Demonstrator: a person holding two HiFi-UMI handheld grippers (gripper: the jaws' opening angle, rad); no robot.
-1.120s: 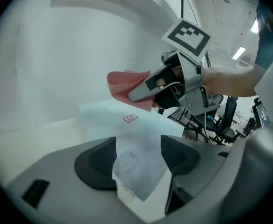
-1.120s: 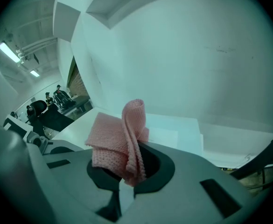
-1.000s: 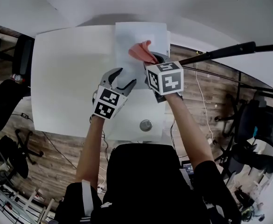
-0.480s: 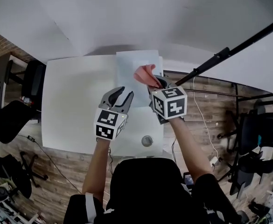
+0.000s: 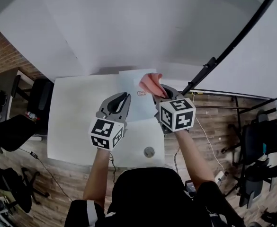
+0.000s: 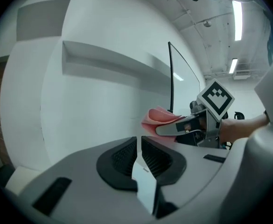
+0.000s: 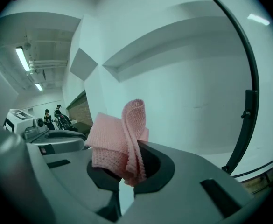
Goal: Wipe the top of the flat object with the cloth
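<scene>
1. The cloth [image 7: 120,146] is pinched, bunched, by the right hand-held gripper [image 7: 129,162], over the far right corner of the flat object [image 5: 131,82].
2. The flat object is laid on the tabletop [image 5: 76,112].
3. Nothing is held by the left hand-held gripper [image 6: 139,146]; its jaws have just been closing to a thin slit.

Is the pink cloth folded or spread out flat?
Folded. The cloth stands doubled over in loose layers, pinched between the jaws of the right gripper.
</scene>
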